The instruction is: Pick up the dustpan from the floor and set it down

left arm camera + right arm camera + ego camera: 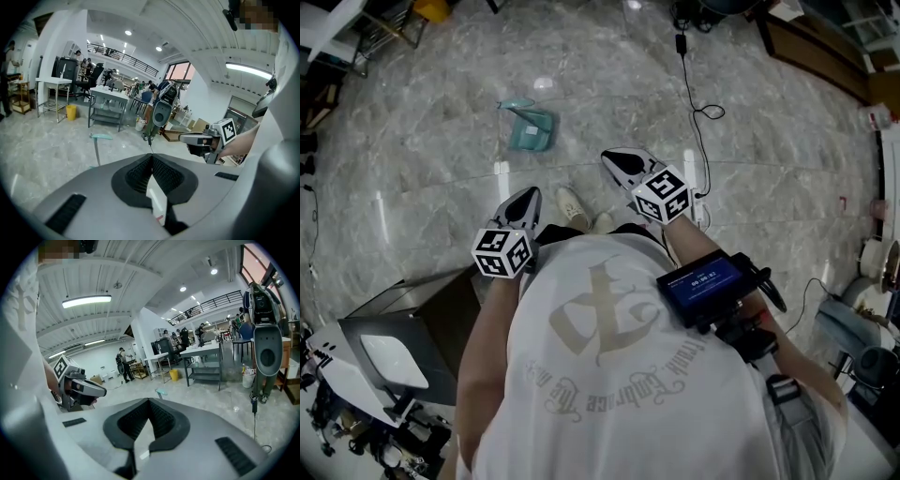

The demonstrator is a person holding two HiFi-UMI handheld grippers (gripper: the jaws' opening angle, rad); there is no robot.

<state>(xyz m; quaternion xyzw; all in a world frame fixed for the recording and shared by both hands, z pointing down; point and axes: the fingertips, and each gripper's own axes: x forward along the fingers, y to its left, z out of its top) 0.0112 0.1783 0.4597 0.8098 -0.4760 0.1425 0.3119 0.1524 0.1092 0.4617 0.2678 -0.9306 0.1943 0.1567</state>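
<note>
Holds the left gripper (523,199) and right gripper (617,161), jaws together and empty, well apart from the dustpan (531,127) on open floor (412,122).

Dustpan (530,127) on the floor (422,178), well ahead of the left gripper (525,195) and ahead-left of the right gripper (614,157); cable (688,84) on the floor ahead-right of the right gripper; shoe (573,208) between both grippers.
</note>
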